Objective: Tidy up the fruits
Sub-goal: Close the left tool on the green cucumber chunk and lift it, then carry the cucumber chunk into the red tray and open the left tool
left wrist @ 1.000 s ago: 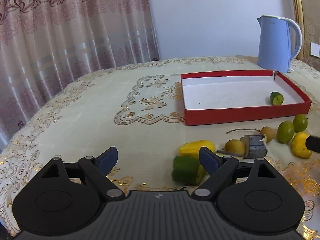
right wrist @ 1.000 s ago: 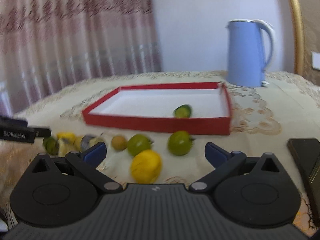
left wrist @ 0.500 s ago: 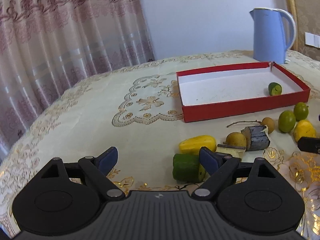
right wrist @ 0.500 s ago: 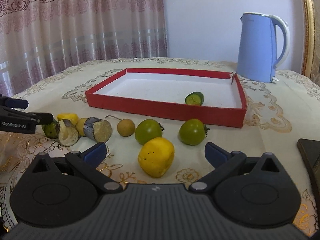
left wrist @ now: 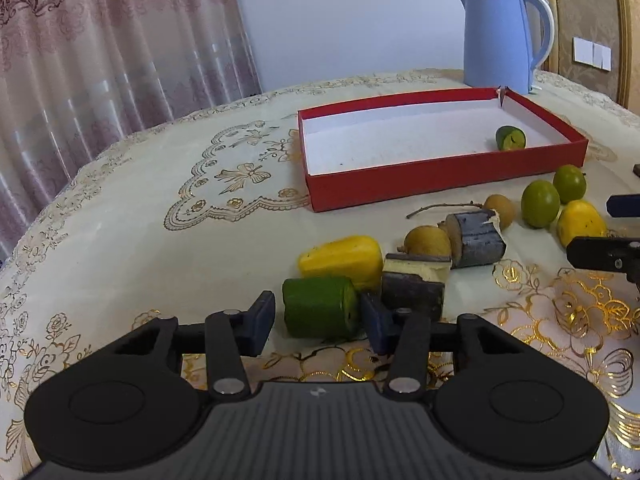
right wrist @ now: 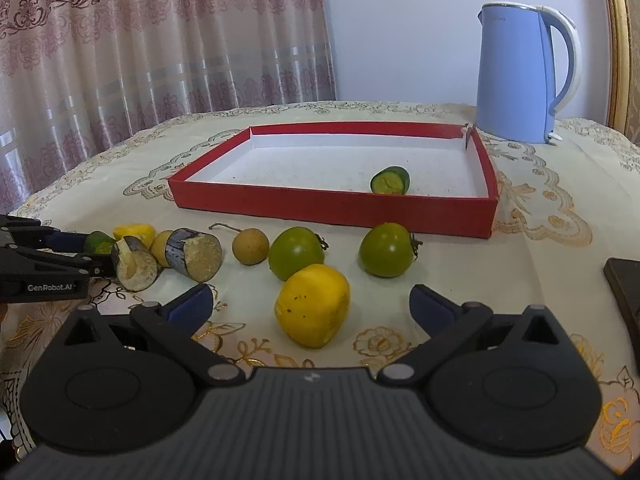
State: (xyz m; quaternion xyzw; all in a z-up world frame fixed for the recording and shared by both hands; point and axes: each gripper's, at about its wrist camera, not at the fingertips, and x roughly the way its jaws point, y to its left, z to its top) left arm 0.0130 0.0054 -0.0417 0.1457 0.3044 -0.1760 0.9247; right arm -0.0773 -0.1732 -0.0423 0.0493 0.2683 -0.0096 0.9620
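Note:
A red tray [left wrist: 440, 184] [right wrist: 332, 208] holds one green cucumber piece [left wrist: 511, 138] [right wrist: 390, 180]. In front of it lie fruits on the cloth. My left gripper [left wrist: 320, 316] is open around a green cucumber chunk [left wrist: 320, 306]; its right finger touches the chunk and a gap shows at the left finger. Beside it are a yellow piece [left wrist: 342, 258] and dark sugarcane chunks [left wrist: 476, 234]. My right gripper [right wrist: 310, 306] is open, its fingers on either side of a yellow fruit [right wrist: 312, 308]. Two green tomatoes [right wrist: 296, 252] [right wrist: 386, 250] and a brown longan [right wrist: 251, 245] lie behind it.
A blue kettle [left wrist: 500, 36] [right wrist: 524, 72] stands behind the tray. A dark flat object [right wrist: 626, 292] lies at the right edge of the table. Curtains hang at the left. The left gripper shows in the right wrist view [right wrist: 44, 268].
My left gripper has moved forward and narrowed around the green cucumber chunk. My right gripper has moved closer to the yellow fruit, which now sits between its fingers.

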